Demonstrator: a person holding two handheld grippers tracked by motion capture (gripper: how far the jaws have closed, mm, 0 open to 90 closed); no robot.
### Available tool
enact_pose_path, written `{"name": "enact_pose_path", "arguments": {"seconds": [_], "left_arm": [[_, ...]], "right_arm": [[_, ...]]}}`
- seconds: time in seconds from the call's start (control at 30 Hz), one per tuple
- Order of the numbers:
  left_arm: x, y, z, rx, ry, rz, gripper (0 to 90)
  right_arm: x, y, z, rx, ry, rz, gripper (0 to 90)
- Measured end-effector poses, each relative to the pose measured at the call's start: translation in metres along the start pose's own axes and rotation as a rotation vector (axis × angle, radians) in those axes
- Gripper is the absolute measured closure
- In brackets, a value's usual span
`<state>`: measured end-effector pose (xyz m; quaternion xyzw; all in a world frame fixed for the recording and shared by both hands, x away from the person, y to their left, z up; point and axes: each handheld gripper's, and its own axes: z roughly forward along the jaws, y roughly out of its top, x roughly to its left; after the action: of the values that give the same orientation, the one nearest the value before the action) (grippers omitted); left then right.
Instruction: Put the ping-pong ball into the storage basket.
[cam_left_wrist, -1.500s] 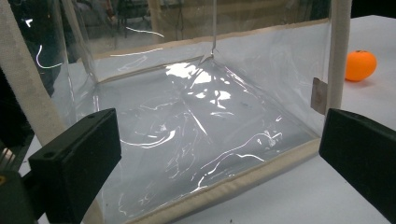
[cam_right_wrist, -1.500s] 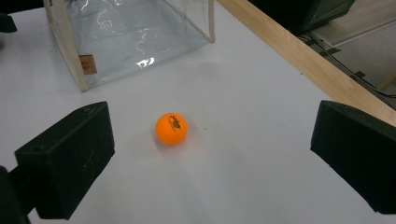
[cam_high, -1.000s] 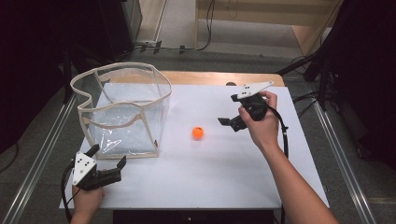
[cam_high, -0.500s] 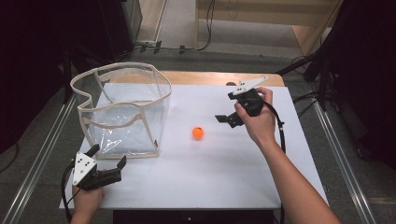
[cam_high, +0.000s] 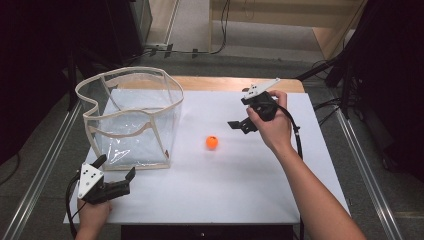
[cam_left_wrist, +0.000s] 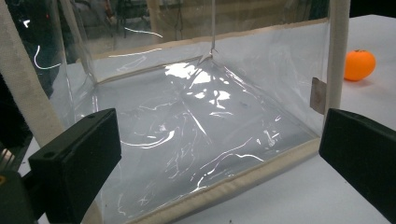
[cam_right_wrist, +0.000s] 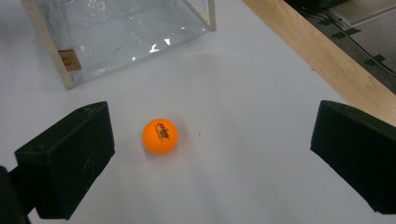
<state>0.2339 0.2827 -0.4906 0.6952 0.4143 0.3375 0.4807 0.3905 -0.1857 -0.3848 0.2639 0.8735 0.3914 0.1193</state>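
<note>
My left gripper (cam_high: 116, 172) sits at the near left corner of the counter (cam_high: 240, 200), jaws spread wide with nothing between them. It rests low by the counter's front edge, pointing at the near wall of the bag (cam_high: 131, 117). In the left gripper view the clear plastic of the bag (cam_left_wrist: 196, 121) lies straight ahead between my jaws, just beyond them and not touching; its cream-trimmed bottom edge runs across the white top.

Farther out, near the middle of the counter, lies the ball (cam_high: 212, 142), small and orange. It is on the bare white surface, to the right of the bag and apart from it. In the left gripper view the ball (cam_left_wrist: 359, 65) peeks out past the bag's right corner post.

My right gripper (cam_high: 239, 124) hangs above the counter, just right of the ball and a little beyond it, tilted down toward it. Its jaws are also wide apart and hold nothing. In the right gripper view the ball (cam_right_wrist: 160, 136) lies on the surface between the jaws, closer to the left one, touched by neither. Beyond it stands a corner of the bag (cam_right_wrist: 116, 32), with a small tan tag on its trim, and the counter's wooden edge runs off at the right.
</note>
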Motion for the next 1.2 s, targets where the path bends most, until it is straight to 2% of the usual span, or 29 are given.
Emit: {"name": "enact_pose_path", "arguments": {"seconds": [0.37, 0.63, 1.2], "left_arm": [[0.0, 0.0, 0.0, 0.0, 0.0, 0.0, 0.0], [-0.001, 0.0, 0.0, 0.001, 0.001, 0.001, 0.0], [-0.001, 0.0, 0.0, 0.002, -0.001, 0.003, 0.0]], "right_arm": [[-0.005, 0.002, 0.009, 0.039, 0.011, 0.001, 0.0], [-0.003, 0.006, 0.017, 0.08, 0.02, -0.022, 0.0], [-0.001, 0.013, 0.036, 0.161, 0.073, -0.068, 0.0]]}}
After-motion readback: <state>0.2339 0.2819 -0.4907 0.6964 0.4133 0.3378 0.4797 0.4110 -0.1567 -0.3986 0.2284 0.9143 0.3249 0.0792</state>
